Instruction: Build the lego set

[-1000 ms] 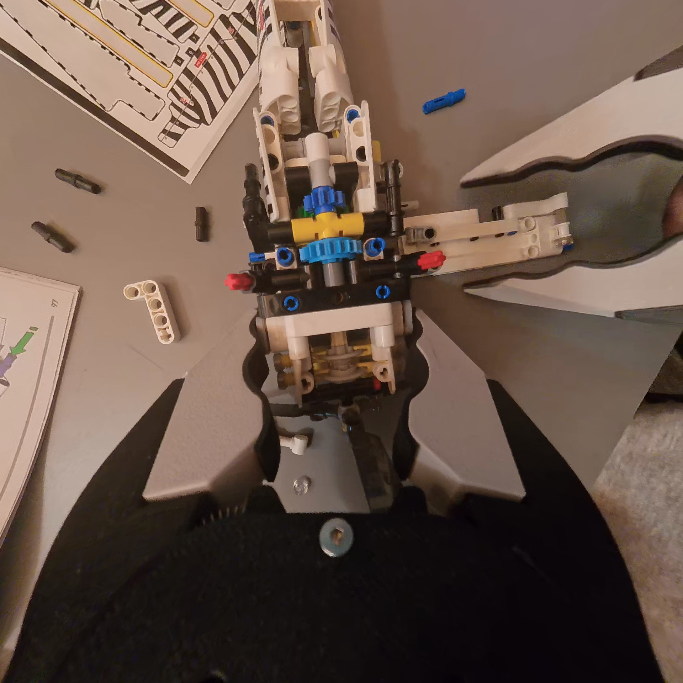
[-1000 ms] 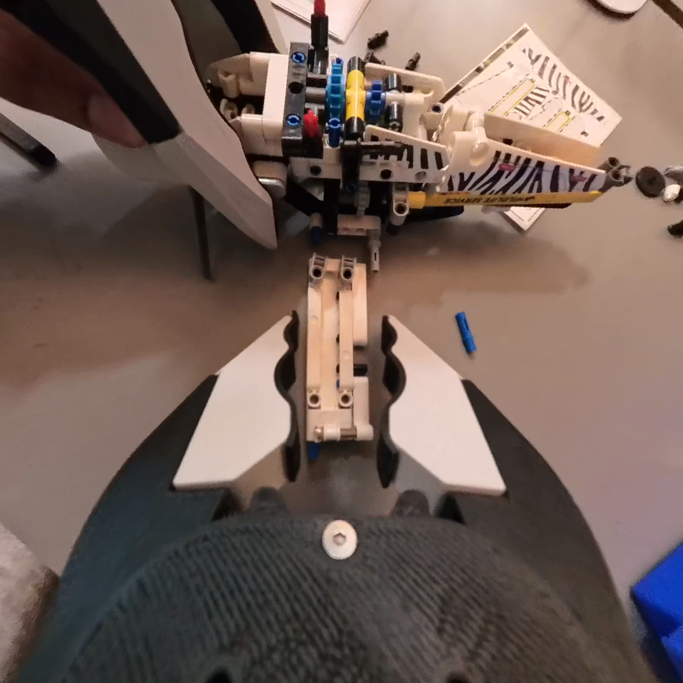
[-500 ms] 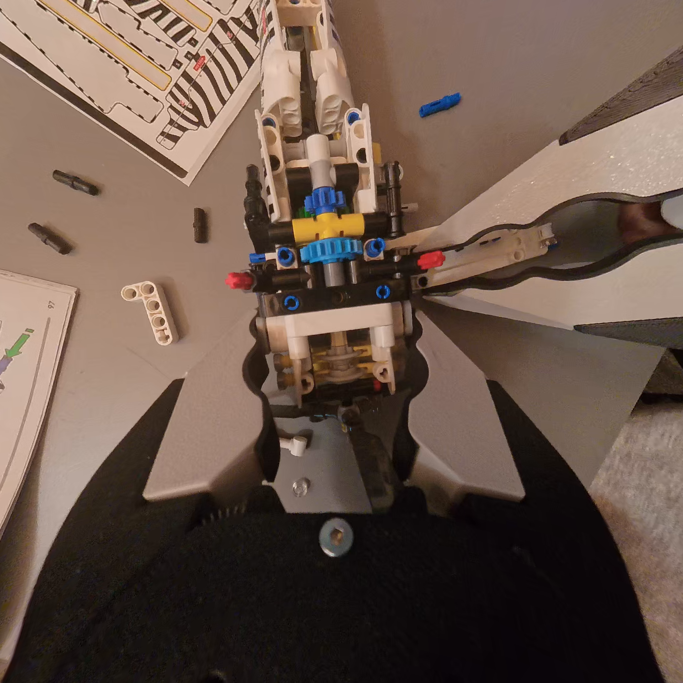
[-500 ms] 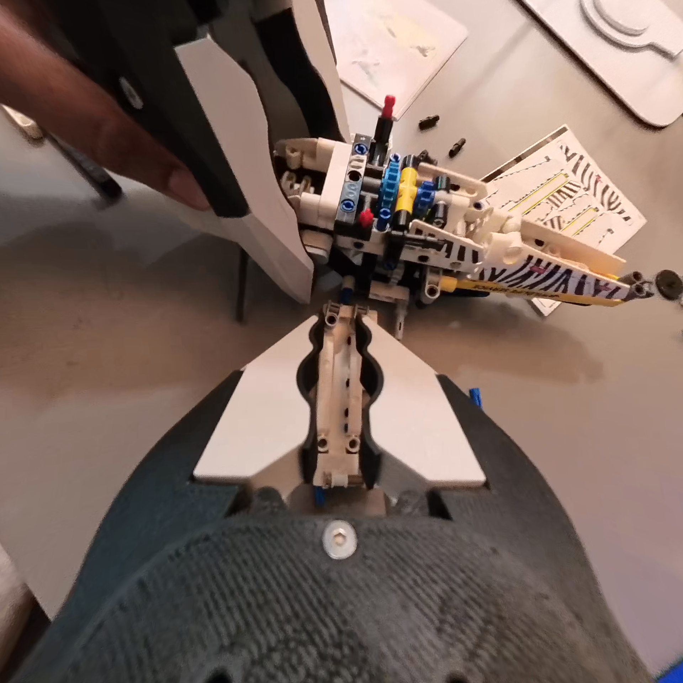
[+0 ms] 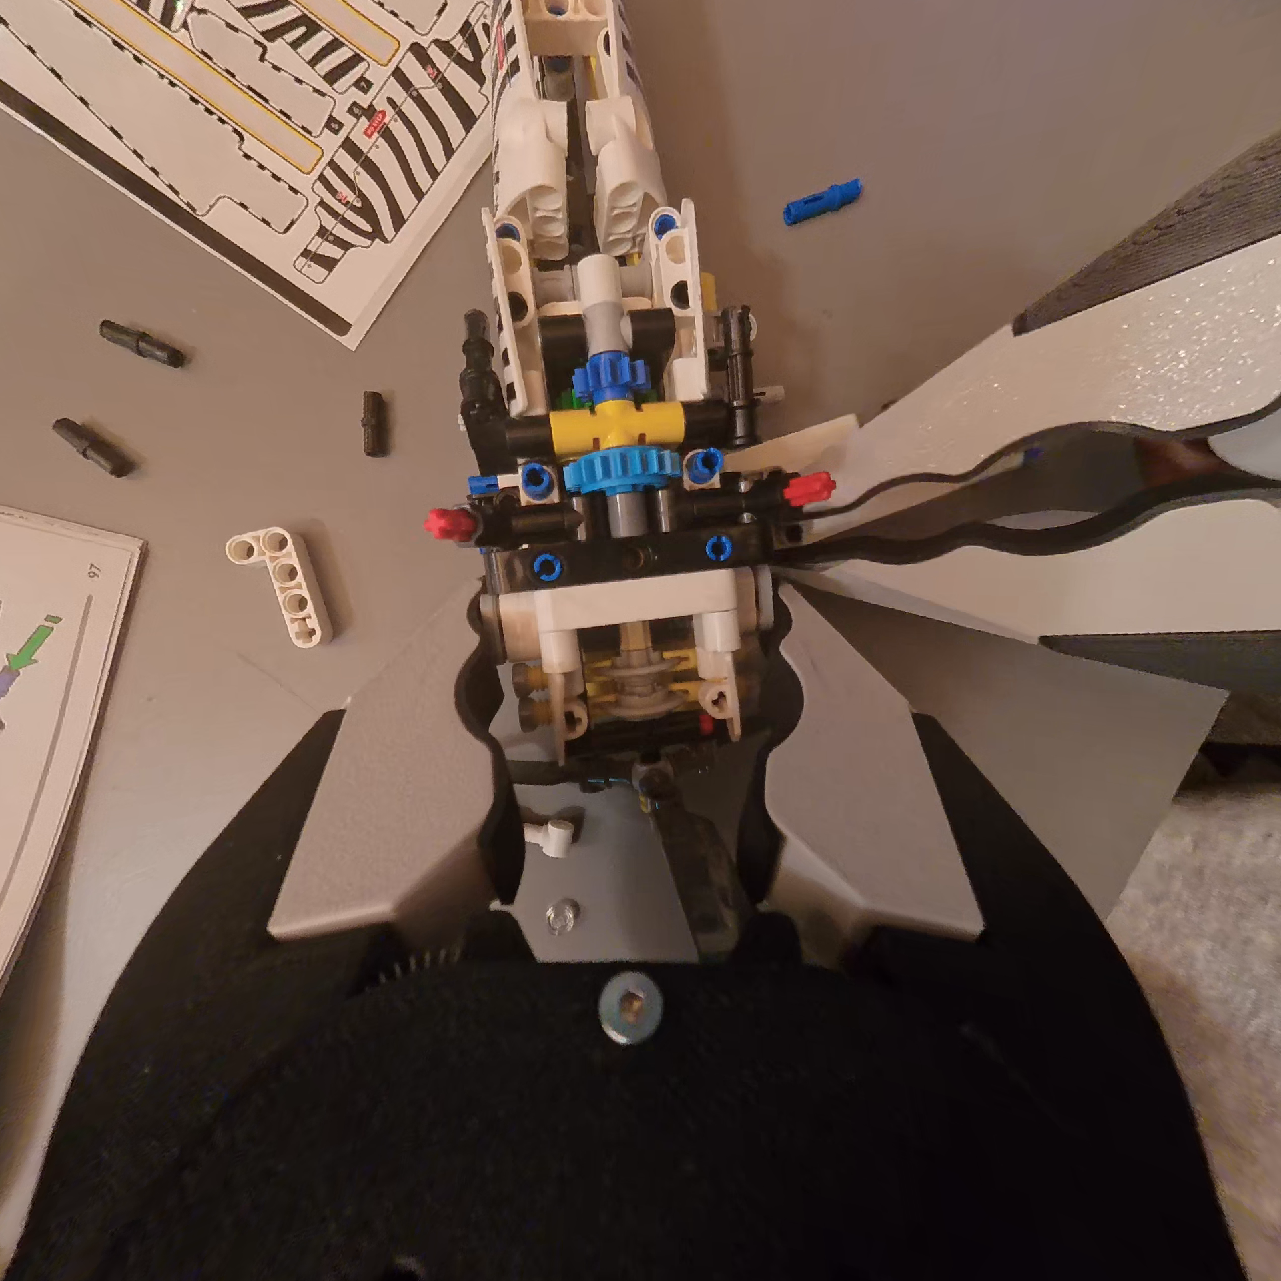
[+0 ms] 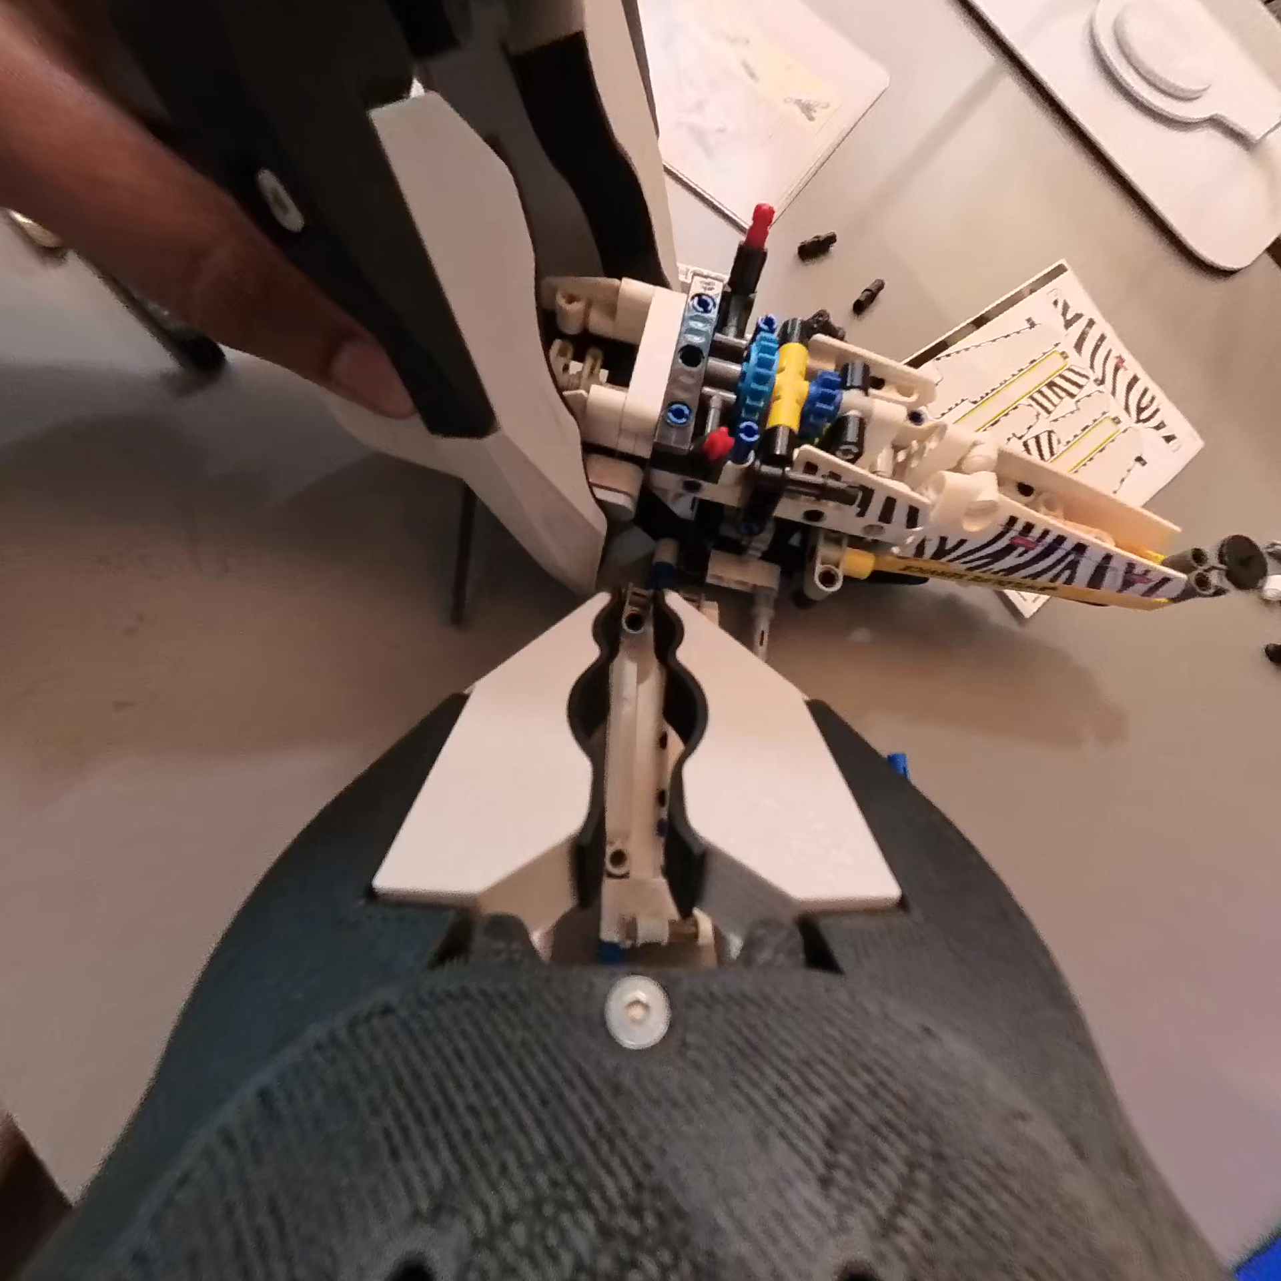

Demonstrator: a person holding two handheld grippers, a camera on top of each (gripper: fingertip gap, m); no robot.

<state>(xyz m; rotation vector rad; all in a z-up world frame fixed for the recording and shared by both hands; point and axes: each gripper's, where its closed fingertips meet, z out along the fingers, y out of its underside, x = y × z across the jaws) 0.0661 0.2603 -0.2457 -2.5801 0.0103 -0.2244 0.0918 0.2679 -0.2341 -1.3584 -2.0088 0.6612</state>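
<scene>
Clamping the lego model by its rear block, the left gripper holds it above the grey table — the right gripper pinches a white beam assembly, its tip seemingly touching the model's side. Around them lie a sticker sheet, black pins, a white L-beam and a blue pin.

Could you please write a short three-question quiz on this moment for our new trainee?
1. True or false: the left gripper is shut on the model.
2. What does the right gripper hold? A) white assembly B) blue pin C) booklet
3. What colour is the larger gear on the model?

Key: 1 true; 2 A, the white assembly; 3 light blue.
</scene>
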